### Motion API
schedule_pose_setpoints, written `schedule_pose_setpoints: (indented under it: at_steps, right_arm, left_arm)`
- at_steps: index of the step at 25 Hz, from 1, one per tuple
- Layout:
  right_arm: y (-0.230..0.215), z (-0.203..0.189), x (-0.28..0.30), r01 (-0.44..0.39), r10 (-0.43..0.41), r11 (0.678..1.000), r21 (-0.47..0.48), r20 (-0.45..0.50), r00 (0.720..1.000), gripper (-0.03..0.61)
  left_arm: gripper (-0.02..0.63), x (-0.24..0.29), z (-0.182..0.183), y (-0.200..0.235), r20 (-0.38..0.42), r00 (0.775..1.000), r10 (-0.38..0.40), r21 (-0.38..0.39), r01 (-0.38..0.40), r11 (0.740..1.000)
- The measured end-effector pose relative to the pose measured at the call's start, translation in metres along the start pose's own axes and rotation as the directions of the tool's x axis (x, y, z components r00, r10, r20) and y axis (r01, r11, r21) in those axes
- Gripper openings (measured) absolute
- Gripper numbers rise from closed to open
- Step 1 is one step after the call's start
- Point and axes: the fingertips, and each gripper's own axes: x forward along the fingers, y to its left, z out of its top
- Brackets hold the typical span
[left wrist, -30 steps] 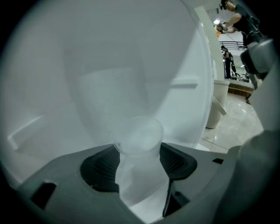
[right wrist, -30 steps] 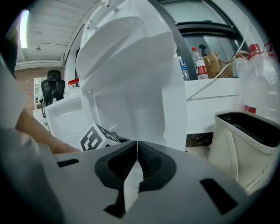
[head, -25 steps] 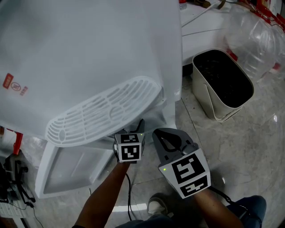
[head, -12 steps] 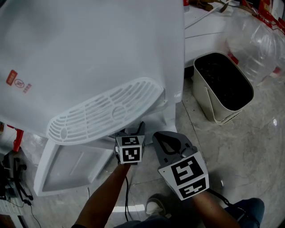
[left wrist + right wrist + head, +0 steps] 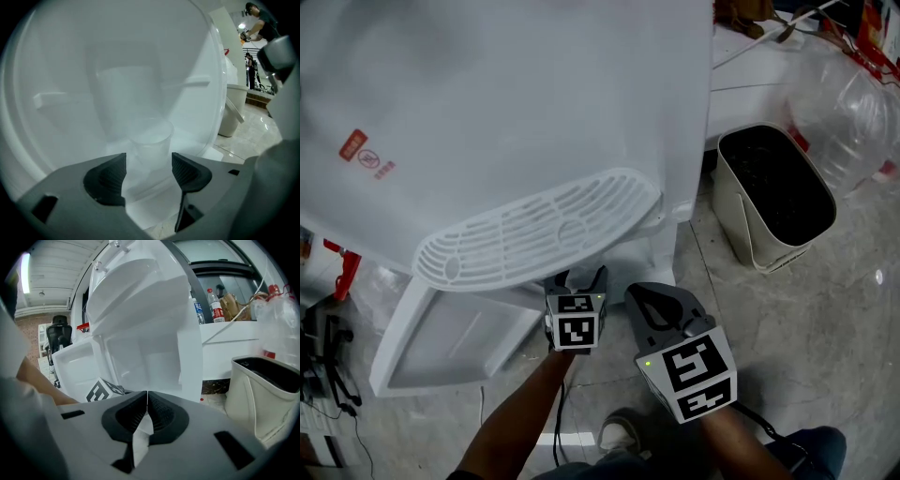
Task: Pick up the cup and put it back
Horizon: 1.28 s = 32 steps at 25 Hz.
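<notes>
Two grippers show in my feed, and only the left gripper (image 5: 578, 277) is at the work. It is pushed in under the ribbed grille (image 5: 534, 230) of the white dispenser (image 5: 516, 122). On its own camera the left gripper (image 5: 149, 171) has its jaws spread well apart, with a wide gap between the dark pads.

The cup (image 5: 151, 140) stands upright just ahead of that gap, centred between the two jaws, on the white floor of the recess. It is pale and translucent against white plastic, so its lower edge is hard to read. I think neither pad touches it, but I would not swear to that.

The right gripper (image 5: 652, 298) hangs just to the right of the left one, outside the recess. Its own view shows the right gripper (image 5: 147, 406) with its jaws pressed together and nothing between them (the pale sliver below the pads is only background seen through the frame). Off to the right of those jaws sits a cream bin (image 5: 262, 390) with a dark inside.
</notes>
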Motion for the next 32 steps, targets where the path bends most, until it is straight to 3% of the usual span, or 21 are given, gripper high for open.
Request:
schedule_pose_setpoints:
  at_steps: [8, 16, 23, 32]
  right_arm:
    - [0.012, 0.004, -0.010, -0.027, 0.027, 1.000, -0.013, 0.013, 1.000, 0.021]
    - [0.035, 0.004, -0.018, -0.080, 0.080, 0.997, -0.020, 0.005, 0.997, 0.021]
    - [0.061, 0.031, -0.031, -0.160, 0.162, 0.985, -0.057, 0.031, 0.986, 0.021]
    - [0.072, 0.070, -0.077, -0.179, 0.188, 0.978, -0.105, 0.090, 0.978, 0.021]
  left_arm:
    - [0.296, -0.035, -0.003, -0.005, 0.010, 1.000, -0.015, -0.070, 0.015, 0.997]
    - [0.236, -0.091, 0.009, -0.018, 0.054, 0.997, -0.058, -0.099, 0.063, 0.993]
    - [0.126, -0.157, 0.049, -0.012, 0.137, 0.990, -0.033, -0.094, 0.046, 0.994]
    - [0.035, -0.229, 0.084, -0.020, 0.207, 0.978, 0.001, -0.127, 0.026, 0.992]
